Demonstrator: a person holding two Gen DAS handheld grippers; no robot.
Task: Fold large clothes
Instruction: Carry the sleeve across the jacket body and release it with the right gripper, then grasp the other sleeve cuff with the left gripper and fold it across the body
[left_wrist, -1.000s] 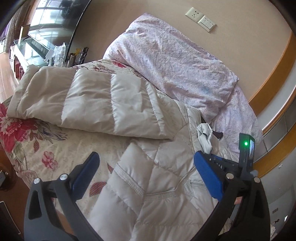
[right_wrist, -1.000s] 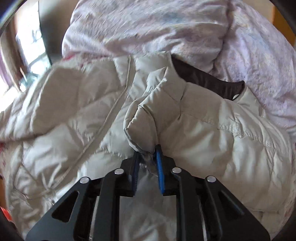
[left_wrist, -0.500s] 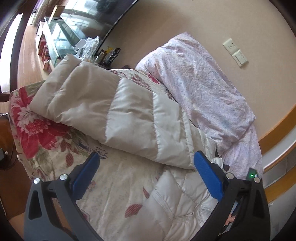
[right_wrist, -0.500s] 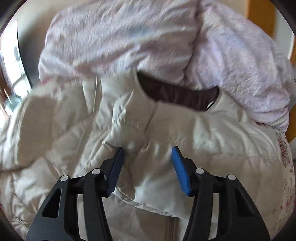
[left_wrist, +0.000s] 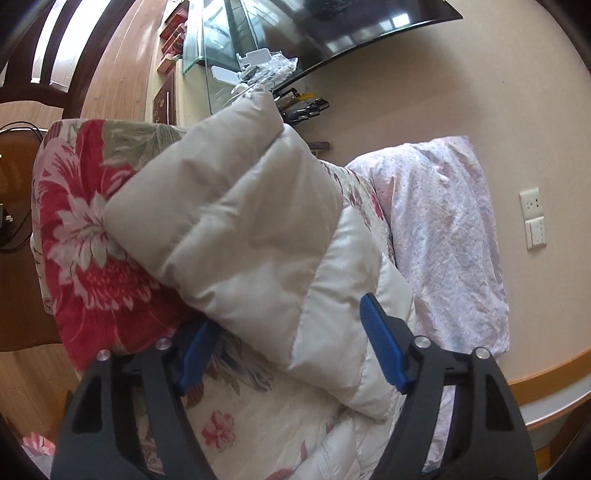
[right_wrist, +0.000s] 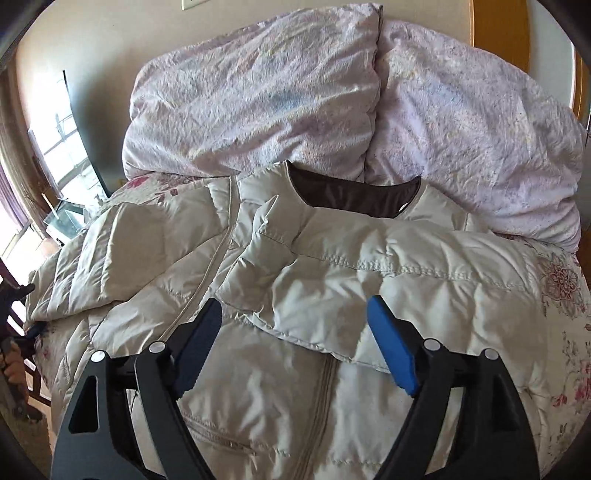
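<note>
We see the cream down jacket (right_wrist: 332, 280) spread on the floral bed (left_wrist: 74, 236). Our left gripper (left_wrist: 288, 350) has just been closing, its fingers straddling the jacket's sleeve (left_wrist: 236, 221) without pressing it. Our right gripper (right_wrist: 295, 343) has just been opening, released above the folded-in sleeve.

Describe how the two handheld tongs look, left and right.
Both look alike. The left tongs have matte black, triangular cut-out frames, silver rivets at the joints and blue pads on the fingers. The right tongs show the same black frames, silver rivets and blue pads. No cables, markings or sleeves show.
</note>
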